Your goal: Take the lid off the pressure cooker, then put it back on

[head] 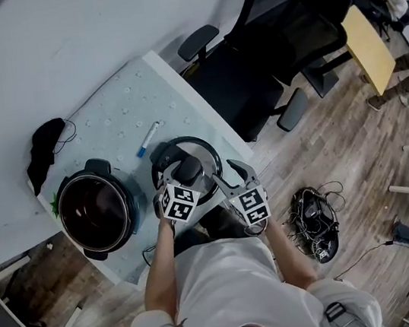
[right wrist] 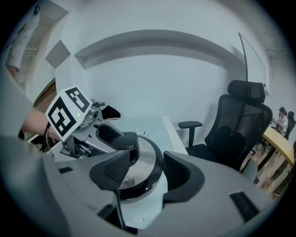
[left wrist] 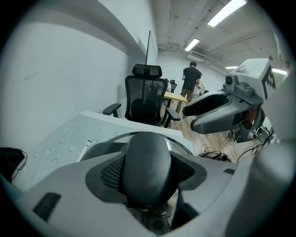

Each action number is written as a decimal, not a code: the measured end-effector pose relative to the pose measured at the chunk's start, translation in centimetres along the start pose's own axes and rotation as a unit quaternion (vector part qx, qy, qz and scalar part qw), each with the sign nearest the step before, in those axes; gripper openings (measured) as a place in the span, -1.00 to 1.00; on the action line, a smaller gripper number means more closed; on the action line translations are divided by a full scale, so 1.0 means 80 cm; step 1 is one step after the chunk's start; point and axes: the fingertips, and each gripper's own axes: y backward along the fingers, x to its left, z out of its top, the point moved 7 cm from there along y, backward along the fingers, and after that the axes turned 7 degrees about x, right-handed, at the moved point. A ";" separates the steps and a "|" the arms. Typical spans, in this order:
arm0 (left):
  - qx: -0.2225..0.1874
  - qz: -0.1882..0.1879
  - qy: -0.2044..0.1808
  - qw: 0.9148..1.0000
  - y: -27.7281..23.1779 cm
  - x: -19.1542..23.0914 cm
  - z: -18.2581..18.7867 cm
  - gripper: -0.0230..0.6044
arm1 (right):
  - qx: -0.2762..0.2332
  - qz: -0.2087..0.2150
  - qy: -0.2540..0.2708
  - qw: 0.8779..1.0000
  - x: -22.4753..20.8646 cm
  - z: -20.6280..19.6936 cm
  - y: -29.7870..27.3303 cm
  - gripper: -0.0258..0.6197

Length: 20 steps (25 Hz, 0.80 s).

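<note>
On the desk (head: 115,107), the cooker pot (head: 96,209) is set at the left, with the lid (head: 204,151) laid just to its right. A pen (head: 148,138) is laid behind them and a cloth (head: 44,149) at the far left corner. A chair (head: 259,73) is placed beyond the desk's right edge.

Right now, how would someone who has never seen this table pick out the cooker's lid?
On the pale patterned table, just right of the open pot, lies the lid. It is the shiny round dome with a dark rim, and unlike the hollow pot it carries a black knob, held by the left gripper.
</note>
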 end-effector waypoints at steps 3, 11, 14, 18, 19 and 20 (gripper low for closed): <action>-0.001 0.003 0.003 1.000 -0.006 0.002 -0.003 -0.05 | 0.005 0.002 0.002 1.000 -0.001 -0.005 -0.004 -0.21; -0.004 0.014 0.010 1.000 -0.020 0.010 -0.013 -0.05 | 0.018 0.005 0.003 1.000 0.000 -0.013 -0.009 -0.21; -0.006 0.019 0.008 1.000 -0.022 0.011 -0.016 -0.05 | 0.020 0.006 0.003 1.000 0.000 -0.014 -0.008 -0.21; -0.012 0.025 0.001 1.000 -0.025 0.010 -0.019 -0.05 | 0.014 0.008 0.001 1.000 0.001 -0.013 -0.010 -0.21; -0.015 0.026 0.000 1.000 -0.025 0.010 -0.020 -0.05 | 0.014 0.006 0.003 1.000 0.001 -0.013 -0.010 -0.21; -0.017 0.027 0.000 1.000 -0.026 0.010 -0.021 -0.04 | 0.013 0.005 0.004 1.000 0.001 -0.014 -0.010 -0.21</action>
